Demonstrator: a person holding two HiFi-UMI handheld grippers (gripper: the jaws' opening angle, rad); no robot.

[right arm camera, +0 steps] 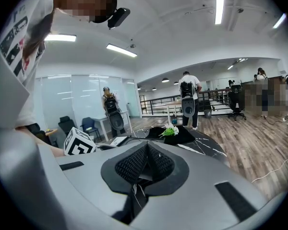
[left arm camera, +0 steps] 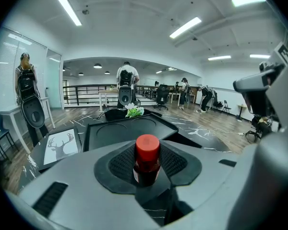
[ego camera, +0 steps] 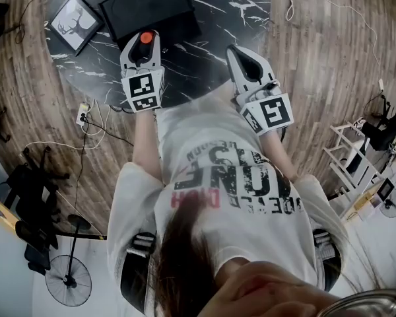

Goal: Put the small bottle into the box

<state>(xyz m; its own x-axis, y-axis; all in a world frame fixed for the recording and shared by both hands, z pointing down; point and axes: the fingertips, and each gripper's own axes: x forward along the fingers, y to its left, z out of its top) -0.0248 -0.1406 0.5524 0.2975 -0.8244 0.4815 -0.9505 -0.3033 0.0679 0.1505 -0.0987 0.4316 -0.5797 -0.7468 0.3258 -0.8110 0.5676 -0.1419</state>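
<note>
Left gripper: we've got the left gripper [ego camera: 144, 46] clamped on the small bottle, pads pressed to either side of its dark body.
Small bottle: the small bottle [left arm camera: 147, 158] stands upright in the grip, red cap on top. It's over the near part of the worktop, just short of the box's near rim and not yet over the box.
Right gripper: our right gripper [right arm camera: 144, 160] has its jaws together with nothing between them. It hangs over the near right edge of the worktop, well apart from the bottle.
Box: the box [left arm camera: 127, 128] lies open and black, dead ahead of the left gripper and toward the far edge of the worktop. We see shallow round recesses in its floor and nothing sitting in them.
Worktop: the worktop [ego camera: 214, 18] is dark marble. A framed deer picture [ego camera: 74, 22] lies at the far left edge, just beside the box, and a green sprig [left arm camera: 133, 111] shows past the box's far rim.
Done so far: by our reading the pick-up is done, with the bottle firmly in hand.
Left to do: carry the bottle forward over the rim, lower it into the box, then open the jaws and back away. That's the whole placing half, as we judge it.
</note>
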